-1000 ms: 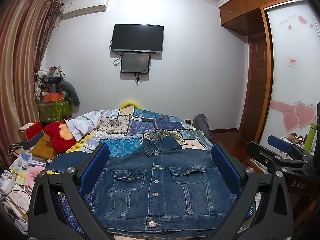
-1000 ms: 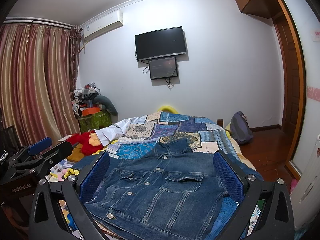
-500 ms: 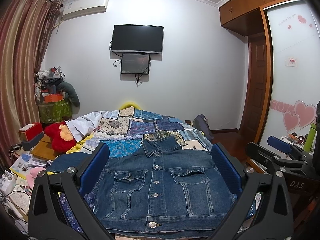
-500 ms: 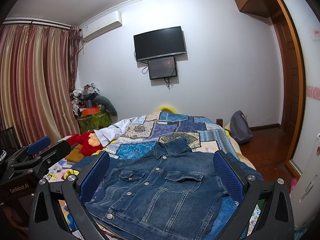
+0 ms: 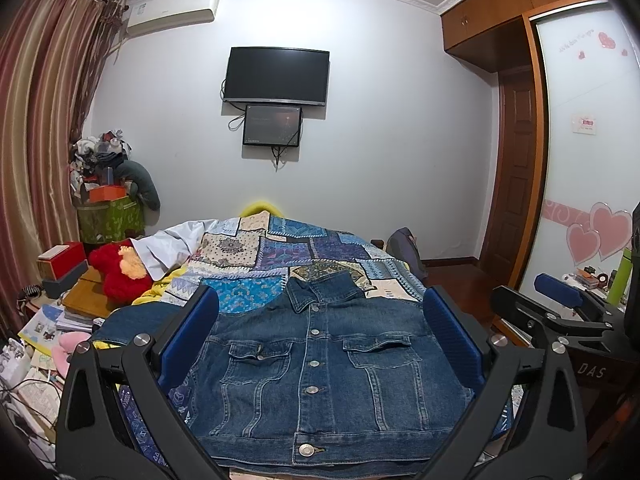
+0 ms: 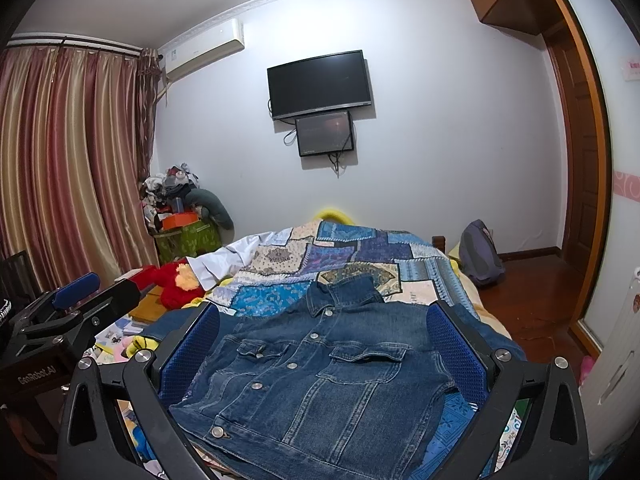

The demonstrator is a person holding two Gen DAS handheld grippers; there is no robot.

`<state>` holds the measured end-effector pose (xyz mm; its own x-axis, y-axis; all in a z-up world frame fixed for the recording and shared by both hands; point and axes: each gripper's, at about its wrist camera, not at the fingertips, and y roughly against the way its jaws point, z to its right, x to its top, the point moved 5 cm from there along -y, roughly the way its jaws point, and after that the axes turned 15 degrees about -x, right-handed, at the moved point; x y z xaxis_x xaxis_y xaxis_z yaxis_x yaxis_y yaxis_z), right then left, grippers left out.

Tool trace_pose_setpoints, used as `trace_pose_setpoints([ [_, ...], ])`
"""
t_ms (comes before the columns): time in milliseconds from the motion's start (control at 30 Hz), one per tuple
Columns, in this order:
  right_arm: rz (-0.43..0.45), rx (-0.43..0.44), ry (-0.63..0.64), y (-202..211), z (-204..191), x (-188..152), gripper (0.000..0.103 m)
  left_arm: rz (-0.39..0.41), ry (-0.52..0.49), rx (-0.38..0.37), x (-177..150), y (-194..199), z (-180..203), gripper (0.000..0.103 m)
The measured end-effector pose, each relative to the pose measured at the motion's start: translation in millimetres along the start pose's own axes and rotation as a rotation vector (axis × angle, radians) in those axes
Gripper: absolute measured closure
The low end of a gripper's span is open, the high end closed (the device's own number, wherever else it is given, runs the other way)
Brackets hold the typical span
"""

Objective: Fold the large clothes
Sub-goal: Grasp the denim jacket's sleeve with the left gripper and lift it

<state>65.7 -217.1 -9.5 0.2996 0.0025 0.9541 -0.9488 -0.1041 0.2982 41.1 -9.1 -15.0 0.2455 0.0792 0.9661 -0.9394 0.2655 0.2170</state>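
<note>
Holding my left gripper (image 5: 320, 332) and right gripper (image 6: 322, 338) jaws wide over denim jacket (image 5: 320, 364); only left view shows green bottle (image 5: 618, 276).

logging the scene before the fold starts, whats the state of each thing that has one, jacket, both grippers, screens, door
denim jacket: spread flat on the bed, front up, buttoned, collar away from the cameras
left gripper: jaws wide open, holding nothing
right gripper: jaws wide open, holding nothing
wall TV: dark
small monitor: faint dim picture
wooden door: closed
curtains: drawn
</note>
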Motion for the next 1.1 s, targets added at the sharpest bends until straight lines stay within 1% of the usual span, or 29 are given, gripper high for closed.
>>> trace_pose_setpoints([
  [33, -0.003, -0.002, 0.001, -8, 1, -5, 0.000, -0.001, 0.002, 0.003, 0, -1, -1, 0.000],
  [200, -0.025, -0.008, 0.007, -23, -1, -7, 0.000, -0.014, 0.019, 0.026, -1, -10, -17, 0.000],
  [367, -0.055, -0.011, 0.024, -50, -7, -6, 0.000, -0.029, 0.041, 0.092, 1, -24, -50, 0.000],
  [467, -0.078, -0.014, 0.052, -75, -12, -4, 0.000, -0.029, 0.049, 0.154, 4, -34, -78, 0.000],
  [567, -0.087, -0.024, 0.079, -103, -18, -1, 0.000, -0.055, 0.056, 0.217, 5, -46, -110, 0.000],
  [700, -0.103, -0.029, 0.112, -144, -26, 2, 0.000, -0.074, 0.116, 0.311, 4, -61, -165, 0.000],
  [767, -0.122, -0.033, 0.132, -168, -31, 2, 0.000, -0.102, 0.180, 0.338, -1, -70, -200, 0.000],
  [833, -0.147, -0.039, 0.167, -193, -36, 0, 0.000, -0.145, 0.249, 0.346, -10, -78, -236, 0.000],
  [867, -0.160, -0.046, 0.190, -206, -38, -2, 0.000, -0.173, 0.286, 0.362, -18, -83, -256, 0.000],
  [967, -0.190, -0.062, 0.253, -243, -45, -9, 0.000, -0.249, 0.369, 0.412, -44, -93, -302, 0.000],
  [1000, -0.206, -0.060, 0.270, -255, -47, -12, 0.000, -0.289, 0.404, 0.428, -57, -99, -321, 0.000],
  [1100, -0.263, -0.050, 0.290, -290, -52, -25, 0.000, -0.379, 0.499, 0.440, -90, -112, -358, 0.000],
])
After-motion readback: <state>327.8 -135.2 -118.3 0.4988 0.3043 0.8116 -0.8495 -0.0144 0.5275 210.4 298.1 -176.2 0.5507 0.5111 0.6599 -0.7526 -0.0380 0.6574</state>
